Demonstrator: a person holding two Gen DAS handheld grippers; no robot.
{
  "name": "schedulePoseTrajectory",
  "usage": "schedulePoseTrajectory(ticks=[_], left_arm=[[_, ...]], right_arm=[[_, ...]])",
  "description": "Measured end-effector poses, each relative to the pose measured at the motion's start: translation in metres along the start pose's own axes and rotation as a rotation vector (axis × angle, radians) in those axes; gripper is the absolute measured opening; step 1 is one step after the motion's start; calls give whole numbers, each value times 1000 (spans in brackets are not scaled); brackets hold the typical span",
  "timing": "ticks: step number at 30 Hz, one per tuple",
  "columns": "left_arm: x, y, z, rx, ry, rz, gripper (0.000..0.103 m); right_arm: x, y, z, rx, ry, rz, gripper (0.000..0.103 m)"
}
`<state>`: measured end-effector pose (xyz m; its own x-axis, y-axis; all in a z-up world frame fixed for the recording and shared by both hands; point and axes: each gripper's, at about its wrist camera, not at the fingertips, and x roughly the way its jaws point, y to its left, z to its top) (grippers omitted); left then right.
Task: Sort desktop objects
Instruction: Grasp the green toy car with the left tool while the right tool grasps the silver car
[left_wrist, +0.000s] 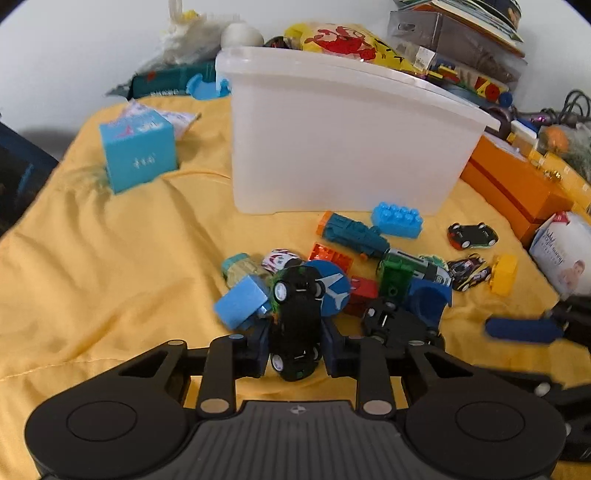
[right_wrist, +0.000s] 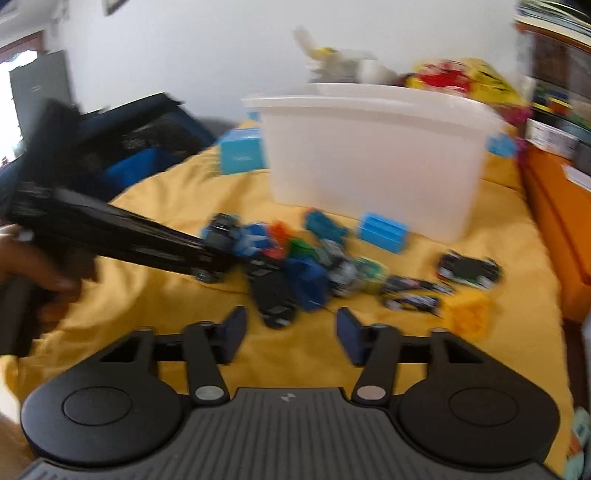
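White storage bin (left_wrist: 343, 147) stood far on the yellow bedspread (left_wrist: 110, 277). Left gripper (left_wrist: 295, 343) was clamped on a black toy car (left_wrist: 295, 317), near the pile; a thin sideways grip risked slipping. Right gripper (right_wrist: 291, 332) was empty, jaws apart. Only the right view showed the person's hand (right_wrist: 40, 269).

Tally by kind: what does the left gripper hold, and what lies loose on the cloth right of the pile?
Cars: 3, one in the left gripper, two loose
Yellow brick: 1
Total: 4
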<state>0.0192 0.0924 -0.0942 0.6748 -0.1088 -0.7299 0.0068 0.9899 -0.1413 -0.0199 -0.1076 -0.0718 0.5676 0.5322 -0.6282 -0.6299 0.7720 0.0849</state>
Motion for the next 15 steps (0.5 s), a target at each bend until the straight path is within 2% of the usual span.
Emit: schedulePoseTrajectory(ticks=[3,7,11,15], left_arm=[[1,-1,1,13,14,-13,29],[-20,-3,-5,81,22,77,29],[-38,-4,-20,159,70,170,29],[-40,-10,-34,188,89,211,30]], right_arm=[[13,12,8,-69,49,-6,31],[25,39,16,-253,21,-85,32],[46,62,13,-367,54,-107,32],[67,72,5,-475,89,-242,32]])
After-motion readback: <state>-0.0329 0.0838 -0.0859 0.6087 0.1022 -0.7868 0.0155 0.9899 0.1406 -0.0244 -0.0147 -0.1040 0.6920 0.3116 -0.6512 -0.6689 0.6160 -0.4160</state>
